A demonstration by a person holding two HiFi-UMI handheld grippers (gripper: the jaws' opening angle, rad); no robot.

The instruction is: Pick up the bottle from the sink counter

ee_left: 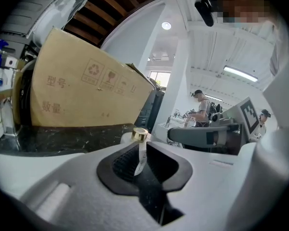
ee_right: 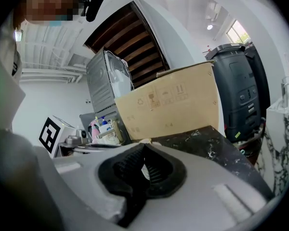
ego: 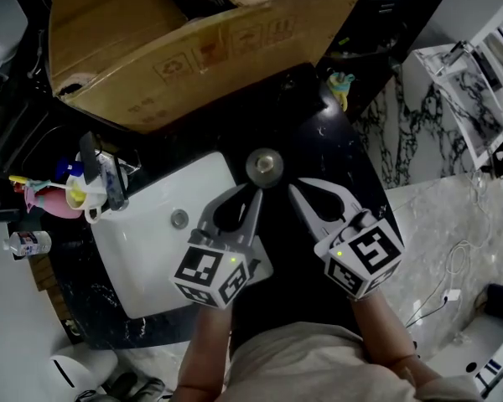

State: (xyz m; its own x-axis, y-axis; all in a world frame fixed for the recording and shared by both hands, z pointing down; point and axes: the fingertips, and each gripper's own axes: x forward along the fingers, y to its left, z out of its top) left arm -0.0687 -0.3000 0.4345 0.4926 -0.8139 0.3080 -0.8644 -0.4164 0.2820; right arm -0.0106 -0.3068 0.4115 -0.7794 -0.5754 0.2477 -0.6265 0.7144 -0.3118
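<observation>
The bottle (ego: 267, 166) stands on the table (ego: 335, 145) beside the sink (ego: 151, 249), just past both tips. The left gripper (ego: 254, 193) and right gripper (ego: 295, 189) have fingers together. Open one wide first, slide around the bottle, then squeeze softly.

Before me a white basin (ego: 151, 254) sits in a dark marbled counter (ego: 339, 145), backed by a cardboard box (ego: 193, 53), with pale marble floor (ego: 453, 216) right and recessed ceiling light (ee_left: 166, 26) overhead.
</observation>
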